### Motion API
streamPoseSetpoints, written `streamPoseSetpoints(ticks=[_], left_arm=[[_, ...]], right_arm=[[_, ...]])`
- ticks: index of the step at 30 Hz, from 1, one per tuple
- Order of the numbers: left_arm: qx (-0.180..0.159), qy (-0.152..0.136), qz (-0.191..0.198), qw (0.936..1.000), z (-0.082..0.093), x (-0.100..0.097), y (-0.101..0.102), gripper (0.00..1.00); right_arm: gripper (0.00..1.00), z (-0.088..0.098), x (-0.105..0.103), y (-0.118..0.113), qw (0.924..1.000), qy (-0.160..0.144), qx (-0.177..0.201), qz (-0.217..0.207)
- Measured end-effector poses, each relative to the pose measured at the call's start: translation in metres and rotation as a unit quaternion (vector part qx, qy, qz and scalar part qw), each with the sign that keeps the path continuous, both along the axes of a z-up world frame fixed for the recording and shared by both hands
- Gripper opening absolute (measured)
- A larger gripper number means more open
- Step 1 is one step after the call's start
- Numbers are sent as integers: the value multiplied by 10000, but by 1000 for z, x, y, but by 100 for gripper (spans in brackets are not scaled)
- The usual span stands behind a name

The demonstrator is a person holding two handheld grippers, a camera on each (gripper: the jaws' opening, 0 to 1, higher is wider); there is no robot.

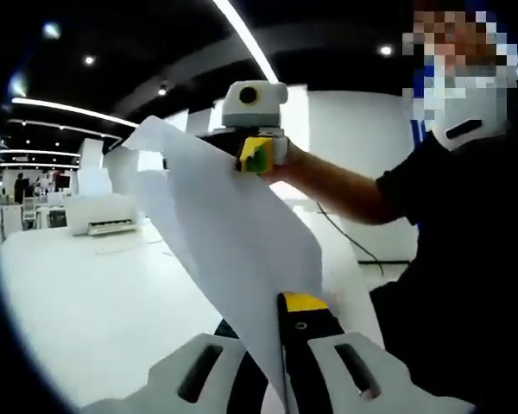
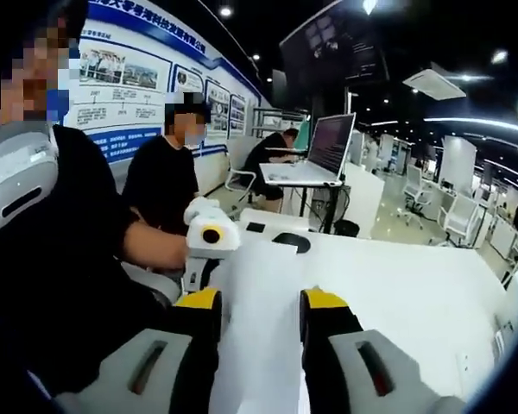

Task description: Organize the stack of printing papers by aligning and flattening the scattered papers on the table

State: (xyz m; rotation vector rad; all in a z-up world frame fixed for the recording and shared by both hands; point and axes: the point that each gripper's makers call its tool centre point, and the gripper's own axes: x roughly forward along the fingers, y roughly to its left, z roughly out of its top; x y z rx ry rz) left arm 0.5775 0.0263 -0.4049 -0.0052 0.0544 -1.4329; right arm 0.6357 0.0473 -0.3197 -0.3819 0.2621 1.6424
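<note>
Here both claws grasp one white paper sheet [image 1: 233,250] above the white worktop [image 1: 95,293]: left claw [image 1: 281,341] near, right claw [image 1: 257,155] far; a white printer [image 1: 104,214] sits far left.

No text, label, brand or number is legible. In the right gripper view, a wall display board [image 2: 147,82] behind the seated people carries a blue header band with large white characters, rows of small photographs and blocks of fine print; all are too small and blurred to read. The laptop screen [image 2: 331,142] on a stand shows dark content with no readable characters. In the left gripper view, the held sheet of paper [image 1: 233,233] shows a blank white face.
</note>
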Motion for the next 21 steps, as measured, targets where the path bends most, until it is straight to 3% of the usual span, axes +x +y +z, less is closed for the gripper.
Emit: streamPoseSetpoints(ticks=[11, 21], left_arm=[[-73, 42, 0, 10000, 2, 2, 0, 6], [-441, 222, 13, 9988, 12, 3, 6, 6]], right_arm=[[33, 10, 6, -17, 9998, 9, 110, -175], [32, 29, 15, -42, 9981, -19, 385, -479]])
